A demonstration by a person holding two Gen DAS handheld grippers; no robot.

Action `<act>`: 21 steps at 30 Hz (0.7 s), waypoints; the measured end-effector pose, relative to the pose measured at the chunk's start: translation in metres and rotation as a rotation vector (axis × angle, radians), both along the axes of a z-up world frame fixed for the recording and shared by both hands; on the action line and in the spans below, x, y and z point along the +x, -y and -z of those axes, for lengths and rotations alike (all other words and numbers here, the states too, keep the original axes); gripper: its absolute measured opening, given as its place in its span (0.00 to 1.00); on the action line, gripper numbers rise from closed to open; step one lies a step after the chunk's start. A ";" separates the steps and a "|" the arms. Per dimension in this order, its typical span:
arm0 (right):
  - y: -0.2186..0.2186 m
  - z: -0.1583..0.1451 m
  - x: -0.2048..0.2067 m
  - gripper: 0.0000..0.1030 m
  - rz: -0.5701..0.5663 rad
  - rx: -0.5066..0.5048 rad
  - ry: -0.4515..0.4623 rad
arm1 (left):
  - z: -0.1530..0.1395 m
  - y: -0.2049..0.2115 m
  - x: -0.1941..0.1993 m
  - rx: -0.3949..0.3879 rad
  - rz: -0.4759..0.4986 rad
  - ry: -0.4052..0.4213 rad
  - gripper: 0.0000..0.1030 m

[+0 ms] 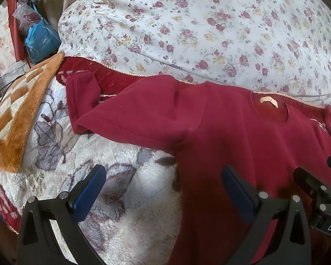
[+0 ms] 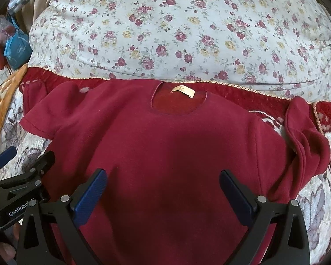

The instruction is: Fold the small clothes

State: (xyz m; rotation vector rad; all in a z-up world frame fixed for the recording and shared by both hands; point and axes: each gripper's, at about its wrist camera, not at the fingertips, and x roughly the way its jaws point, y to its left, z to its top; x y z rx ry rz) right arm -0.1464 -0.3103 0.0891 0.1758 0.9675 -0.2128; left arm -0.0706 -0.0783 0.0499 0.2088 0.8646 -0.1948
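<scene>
A dark red sweatshirt (image 2: 165, 145) lies spread flat, front up, on a fleecy cream blanket (image 1: 130, 198) with a grey-brown flower pattern; this garment serves as the landmark. Furthest to its left, a blue bag (image 1: 40, 40) sits beyond the blanket's corner, and an orange-and-cream checked plush throw (image 1: 15, 119) lies just left of the left sleeve. That left sleeve (image 1: 130, 112) stretches out sideways, its cuff doubled back on itself. The left hand-held gripper (image 1: 163, 190) hovers over the sweatshirt's left edge below the armpit, its blue-padded fingers (image 1: 88, 194) spread wide with nothing between them: one over the blanket, the other over the red cloth.

At the sweatshirt's middle, the round neckline points away from the cameras, with a pale label (image 2: 183, 91) inside the collar. Beyond the neckline runs the dark red border (image 2: 242, 92) of the blanket, and behind that bulges a white quilt (image 2: 187, 28) printed with small roses. The right hand-held gripper (image 2: 163, 190) hangs over the lower chest of the sweatshirt, its fingers likewise wide apart and holding nothing.

To the right, the right sleeve (image 2: 306, 137) is bent and crumpled, folded partly over on itself beside the body.
</scene>
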 end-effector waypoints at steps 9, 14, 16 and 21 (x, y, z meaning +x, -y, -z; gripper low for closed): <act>0.000 -0.001 0.001 1.00 -0.013 0.009 -0.009 | -0.002 -0.011 0.005 -0.031 -0.022 -0.024 1.00; 0.004 -0.003 0.002 1.00 -0.026 0.023 -0.003 | -0.016 -0.038 0.032 -0.057 -0.098 -0.047 1.00; 0.005 -0.002 0.002 1.00 -0.029 0.035 -0.004 | -0.021 -0.051 0.047 -0.075 -0.133 -0.056 1.00; 0.004 0.001 0.002 1.00 -0.048 0.063 -0.014 | -0.031 -0.087 0.099 -0.092 -0.246 -0.034 1.00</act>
